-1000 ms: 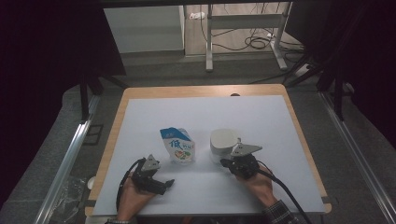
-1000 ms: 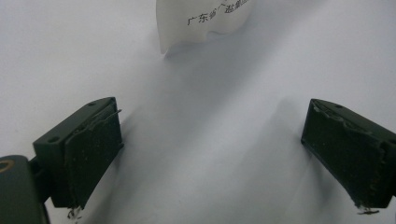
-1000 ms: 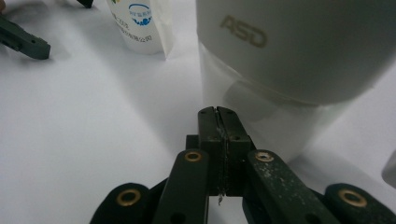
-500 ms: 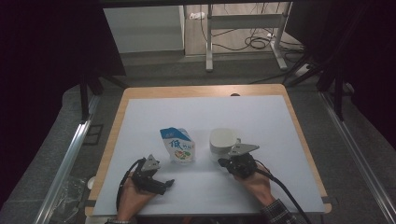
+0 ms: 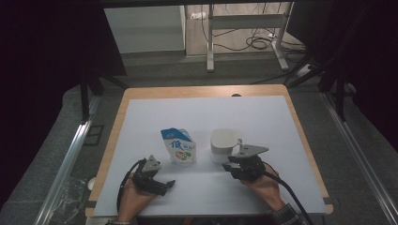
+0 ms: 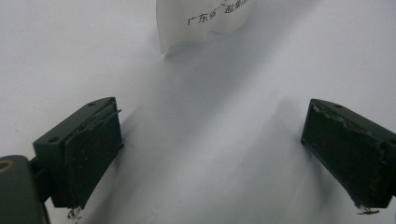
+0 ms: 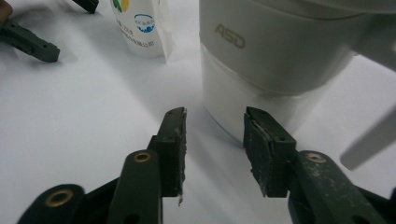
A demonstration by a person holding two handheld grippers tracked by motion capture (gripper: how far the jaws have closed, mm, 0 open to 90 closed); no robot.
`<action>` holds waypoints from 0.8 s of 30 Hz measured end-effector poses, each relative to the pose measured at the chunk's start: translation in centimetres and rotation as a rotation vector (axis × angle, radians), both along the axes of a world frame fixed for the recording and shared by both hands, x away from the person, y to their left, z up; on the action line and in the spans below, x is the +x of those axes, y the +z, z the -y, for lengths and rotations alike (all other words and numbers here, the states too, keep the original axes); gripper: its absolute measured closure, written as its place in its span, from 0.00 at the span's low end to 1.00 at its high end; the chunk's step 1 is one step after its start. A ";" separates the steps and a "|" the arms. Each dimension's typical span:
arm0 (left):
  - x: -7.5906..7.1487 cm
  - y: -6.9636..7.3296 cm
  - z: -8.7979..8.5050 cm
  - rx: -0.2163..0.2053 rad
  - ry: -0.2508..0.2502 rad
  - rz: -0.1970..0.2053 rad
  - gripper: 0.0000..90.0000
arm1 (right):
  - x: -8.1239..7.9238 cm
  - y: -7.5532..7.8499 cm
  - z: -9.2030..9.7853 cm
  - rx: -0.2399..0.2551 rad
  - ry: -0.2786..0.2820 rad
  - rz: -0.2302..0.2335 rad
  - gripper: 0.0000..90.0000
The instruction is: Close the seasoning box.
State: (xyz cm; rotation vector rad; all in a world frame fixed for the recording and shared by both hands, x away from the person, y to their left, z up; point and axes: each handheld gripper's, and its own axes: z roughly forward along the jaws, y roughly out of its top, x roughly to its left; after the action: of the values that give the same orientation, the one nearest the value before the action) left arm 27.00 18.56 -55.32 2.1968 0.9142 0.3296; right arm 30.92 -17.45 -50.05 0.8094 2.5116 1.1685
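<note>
The pouch [image 5: 178, 148], just ahead of the left gripper [image 5: 162, 184], is white with a blue top, blue characters and a small green and red patch low on its front; in the right gripper view its lower part carries a blue round logo and a yellow-green mark. The cup [image 5: 224, 143], just ahead of the right gripper [image 5: 231, 167], is plain white, with faint grey lettering, perhaps "ASD". Both grippers have black jaws. The sheet [image 5: 263, 117] beneath them is white, the table [image 5: 141, 92] edge light brown wood.
</note>
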 end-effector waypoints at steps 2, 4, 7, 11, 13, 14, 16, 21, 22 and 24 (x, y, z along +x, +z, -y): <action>0.0 0.0 0.0 0.000 0.000 0.000 0.06 | -0.2 0.4 0.6 0.003 -0.002 0.000 0.60; 0.0 0.0 0.0 0.000 0.000 0.000 0.06 | -0.4 0.6 1.0 0.004 -0.002 -0.006 0.57; 0.0 0.0 0.0 0.000 0.000 0.000 0.06 | -0.7 0.9 1.8 -0.001 -0.009 -0.003 0.53; 0.0 0.0 0.0 0.000 0.000 0.001 0.06 | -1.0 1.2 2.9 0.016 -0.028 -0.001 0.47; 0.0 0.0 0.0 0.000 0.000 0.001 0.06 | -1.1 1.3 3.6 0.020 -0.039 0.000 0.43; 0.0 0.0 0.0 0.000 0.000 0.001 0.06 | -1.1 1.3 3.6 0.020 -0.039 0.000 0.43; 0.0 0.0 0.0 0.000 0.001 0.001 0.06 | -1.4 1.4 4.5 0.002 -0.062 0.019 0.36; 0.0 0.0 0.0 0.000 0.001 0.001 0.06 | -1.7 1.3 5.7 -0.008 -0.098 0.024 0.32; 0.0 0.0 0.0 0.000 0.001 0.001 0.06 | -1.8 1.3 6.1 -0.006 -0.110 0.019 0.32; 0.0 0.0 0.0 0.000 0.001 0.001 0.06 | -1.7 1.0 6.9 -0.019 -0.139 0.019 0.30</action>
State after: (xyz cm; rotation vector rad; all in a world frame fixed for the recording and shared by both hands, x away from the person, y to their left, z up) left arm 26.99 18.55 -55.32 2.1957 0.9153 0.3312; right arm 29.17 -24.39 -49.09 0.9462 2.4044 1.1004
